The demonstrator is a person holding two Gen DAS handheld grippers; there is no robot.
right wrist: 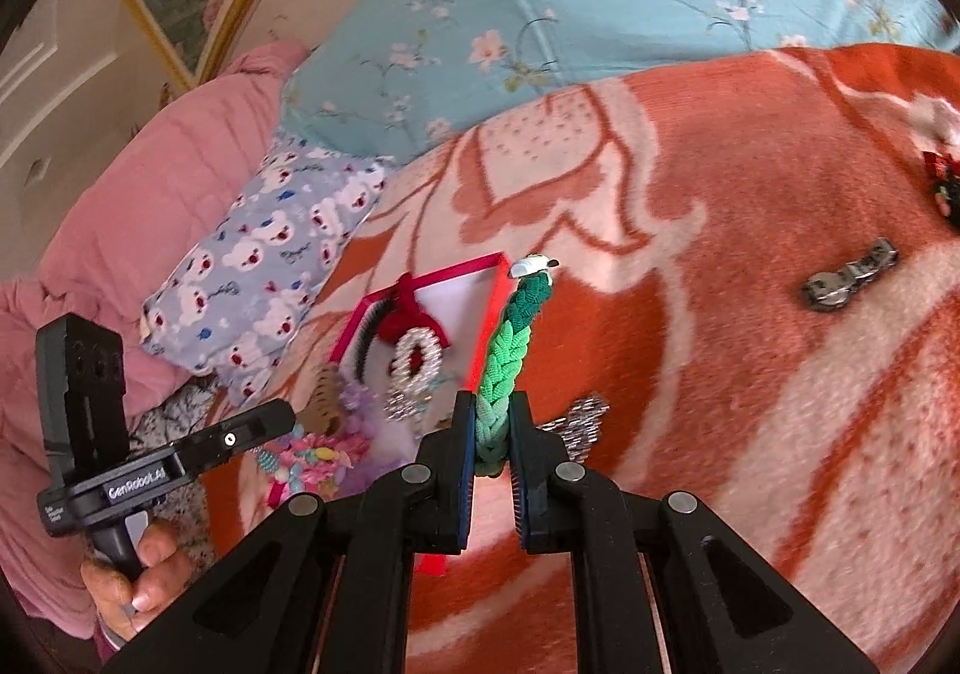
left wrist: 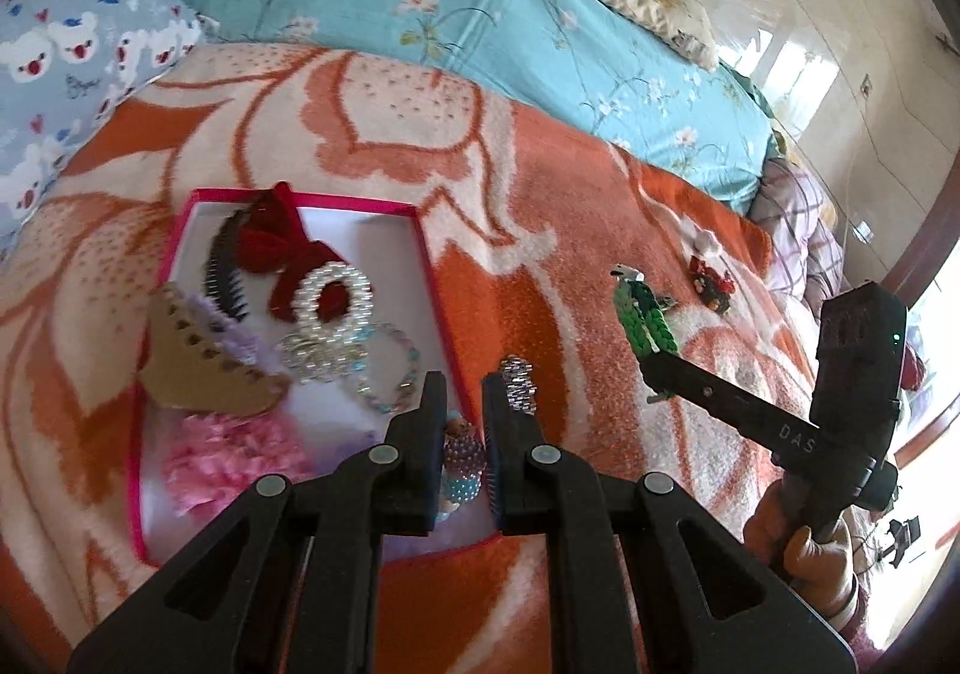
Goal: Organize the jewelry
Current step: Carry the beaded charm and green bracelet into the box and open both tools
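Left claw, bottom centre of the left wrist view: clenched on a small beaded piece in blue and pink, pinched between the pads above the lower right corner of the pink-rimmed box.

Right claw, bottom centre of the right wrist view: clenched on a green braided band. The band stands up from the jaws, tilted slightly right, with a white clip at its top end.

Box, lying on the orange and cream blanket of the bed: it contains a tan claw clip, pink frilly scrunchie, pearl ring, black comb and red bow.

Loose on the blanket: a silver beaded item just right of the box; a grey metal clip at centre right of the right wrist view; a red and black piece farther off.

Far edge: blue floral bedding and a bear-print pillow.
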